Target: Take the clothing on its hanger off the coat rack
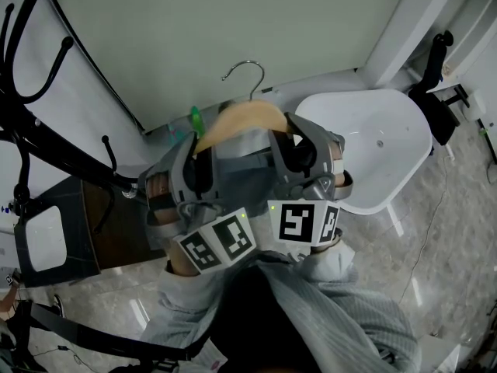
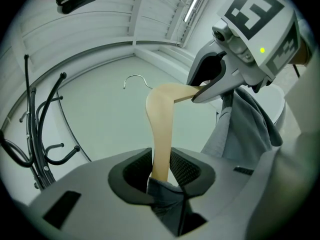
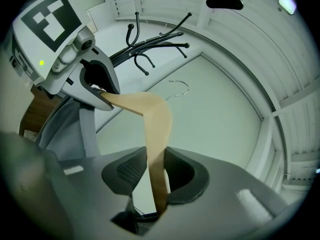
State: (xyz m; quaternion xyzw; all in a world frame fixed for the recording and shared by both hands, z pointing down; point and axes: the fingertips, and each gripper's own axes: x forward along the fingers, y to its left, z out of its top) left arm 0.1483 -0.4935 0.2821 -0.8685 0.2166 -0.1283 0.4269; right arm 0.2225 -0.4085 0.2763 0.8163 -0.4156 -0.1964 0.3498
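We count one wooden hanger, one grey garment draped over it, one black coat rack and two claws. The left claw and the right claw each clamp one hanger arm, jaws partly closed. They hold the hanger in the air, its hook clear of the rack.

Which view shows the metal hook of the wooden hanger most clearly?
The head view: the metal hook stands large against the pale wall, touching nothing. The left gripper view and the right gripper view show the hook whole but small and thin.
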